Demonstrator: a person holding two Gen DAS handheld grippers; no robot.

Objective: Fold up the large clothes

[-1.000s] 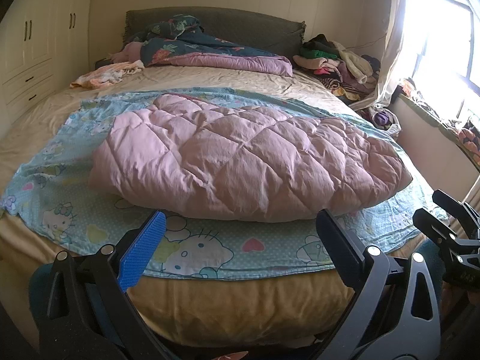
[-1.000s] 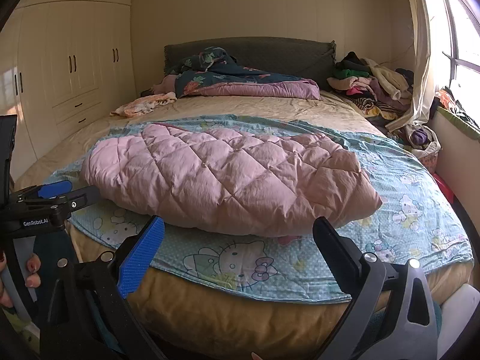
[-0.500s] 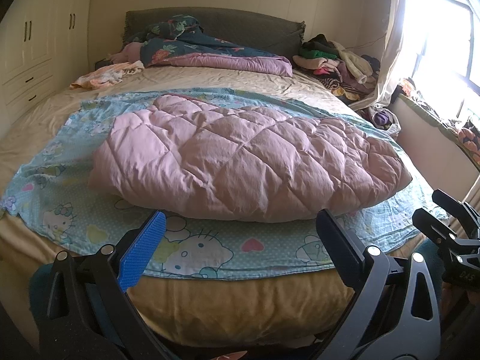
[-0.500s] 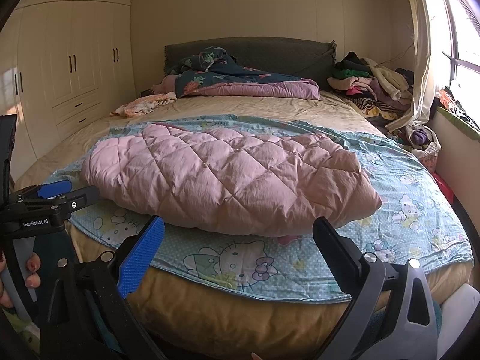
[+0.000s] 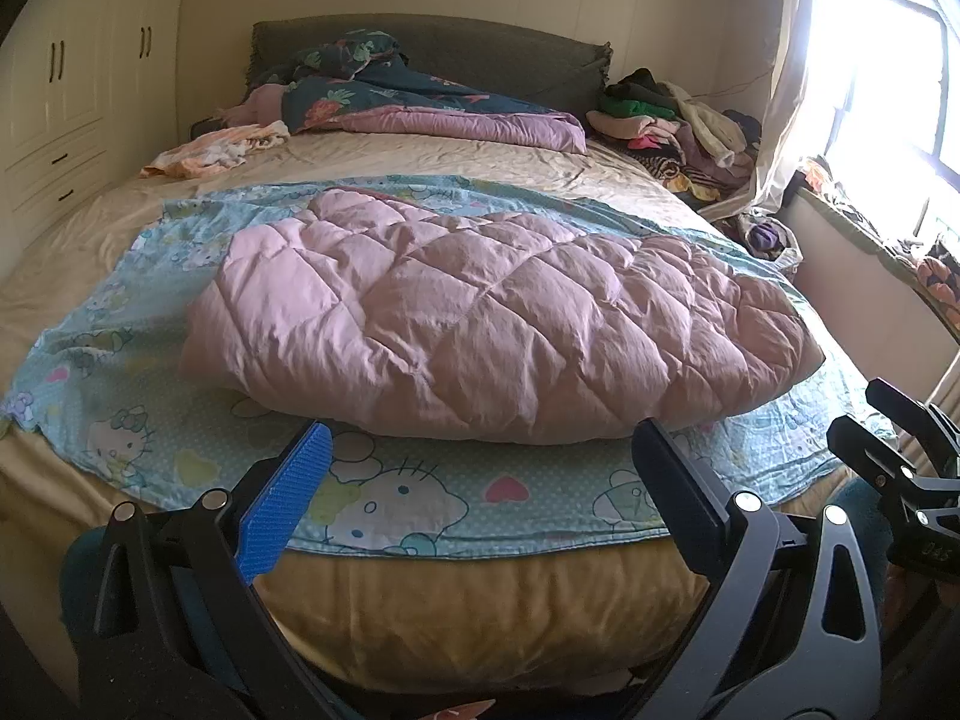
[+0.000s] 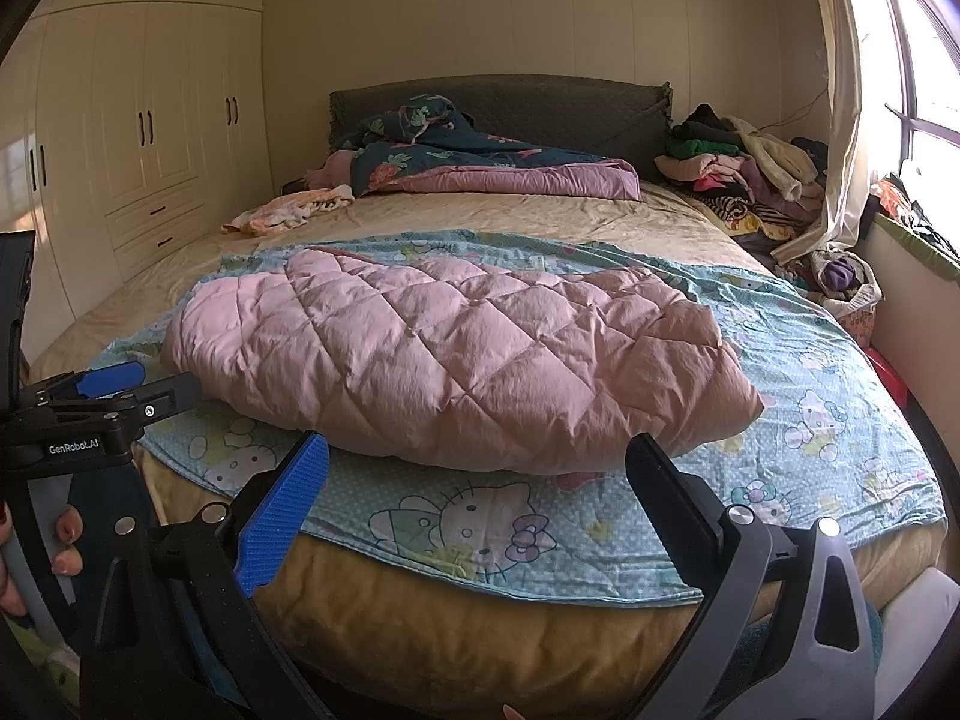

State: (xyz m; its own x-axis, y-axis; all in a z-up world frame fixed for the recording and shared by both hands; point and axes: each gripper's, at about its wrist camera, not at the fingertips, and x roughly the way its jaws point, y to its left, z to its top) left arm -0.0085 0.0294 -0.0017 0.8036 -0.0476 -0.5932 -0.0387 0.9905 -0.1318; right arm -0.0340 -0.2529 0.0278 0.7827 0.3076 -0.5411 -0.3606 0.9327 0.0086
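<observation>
A pink quilted comforter point(image 5: 480, 324) point(image 6: 456, 354) lies folded in a puffy bundle on a light blue cartoon-cat sheet point(image 5: 420, 498) point(image 6: 828, 414) spread over the bed. My left gripper point(image 5: 480, 468) hovers open at the foot of the bed, short of the sheet's near edge, with nothing between its fingers. My right gripper point(image 6: 474, 474) is open too, empty, at the same edge further right. Each gripper also shows at the side of the other's view: the right gripper point(image 5: 900, 456), the left gripper point(image 6: 102, 396), held by a hand point(image 6: 60, 546).
A dark floral duvet point(image 6: 456, 162) and small pale garment point(image 6: 288, 210) lie near the grey headboard. A clothes pile point(image 6: 738, 174) fills the bed's far right corner by the curtain and window. White wardrobes point(image 6: 138, 138) line the left wall. A beige mattress cover point(image 5: 480, 612) hangs below the sheet.
</observation>
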